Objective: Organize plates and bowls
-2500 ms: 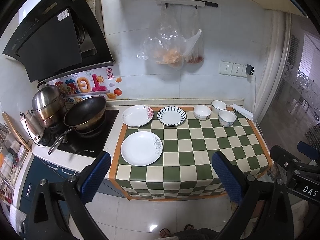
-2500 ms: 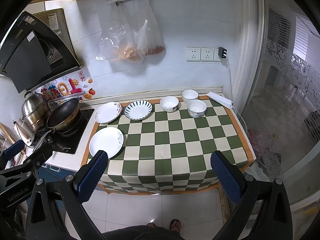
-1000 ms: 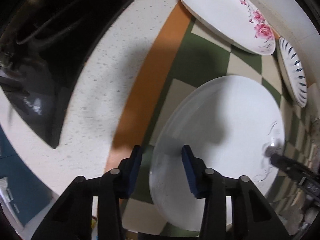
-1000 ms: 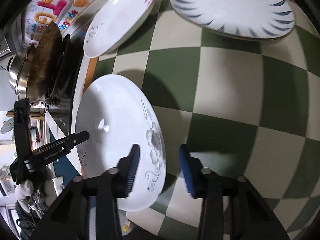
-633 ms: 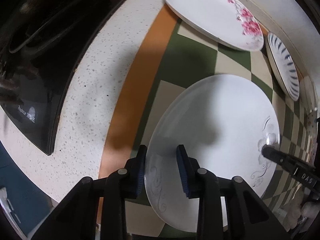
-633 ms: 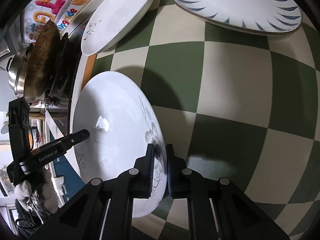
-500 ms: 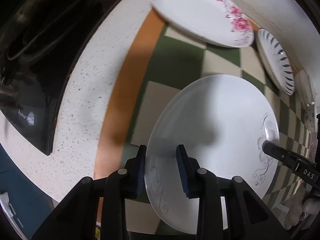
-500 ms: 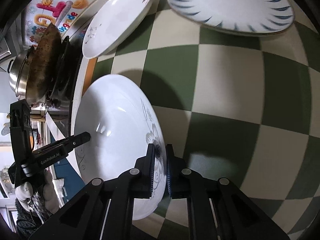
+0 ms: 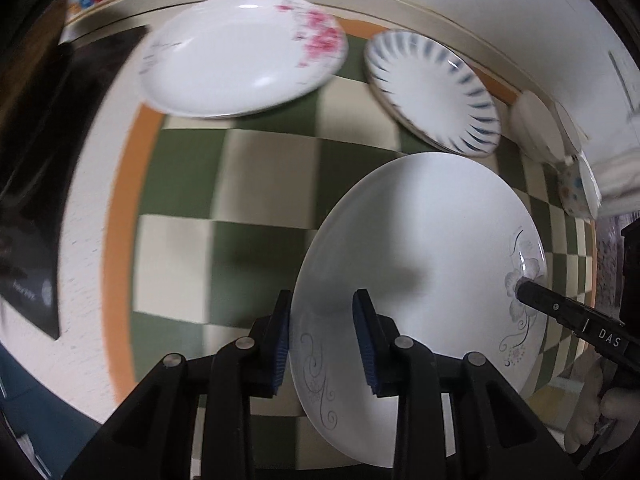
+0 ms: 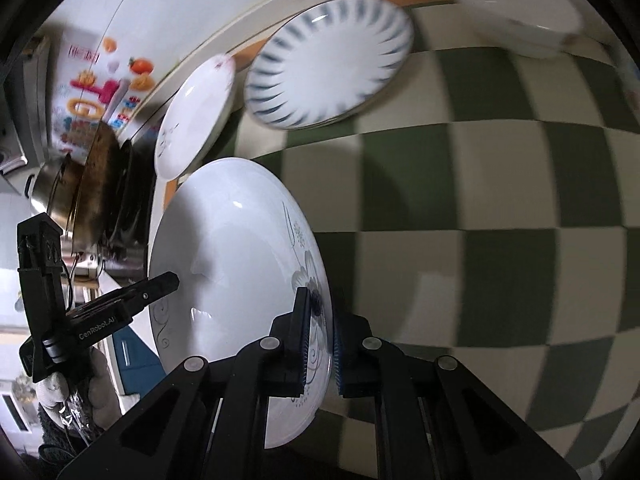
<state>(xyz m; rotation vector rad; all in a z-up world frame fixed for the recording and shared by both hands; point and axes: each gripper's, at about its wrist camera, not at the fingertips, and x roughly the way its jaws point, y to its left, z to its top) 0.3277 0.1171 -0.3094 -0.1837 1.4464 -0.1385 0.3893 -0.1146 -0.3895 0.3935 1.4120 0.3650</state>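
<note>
A white plate with a grey flower (image 9: pixel 420 264) (image 10: pixel 228 264) is held off the checkered mat by both grippers at opposite rims. My left gripper (image 9: pixel 322 320) is shut on its near rim. My right gripper (image 10: pixel 320 320) is shut on the flowered rim; it also shows in the left wrist view (image 9: pixel 568 312). A pink-flowered plate (image 9: pixel 240 52) (image 10: pixel 196 116) and a blue-striped plate (image 9: pixel 432 92) (image 10: pixel 328 60) lie on the mat at the back. White bowls (image 9: pixel 536 128) (image 10: pixel 516 20) sit to the right of them.
The green checkered mat (image 9: pixel 260 184) (image 10: pixel 500 208) covers the counter. A black cooktop (image 9: pixel 28 160) lies left of it, with a wok (image 10: pixel 104 184) and a steel pot (image 10: pixel 48 188). The white tiled wall (image 10: pixel 240 0) runs behind.
The plate has been lifted off the mat and carried toward the back plates, held by both grippers. Both views are blurred from motion.
</note>
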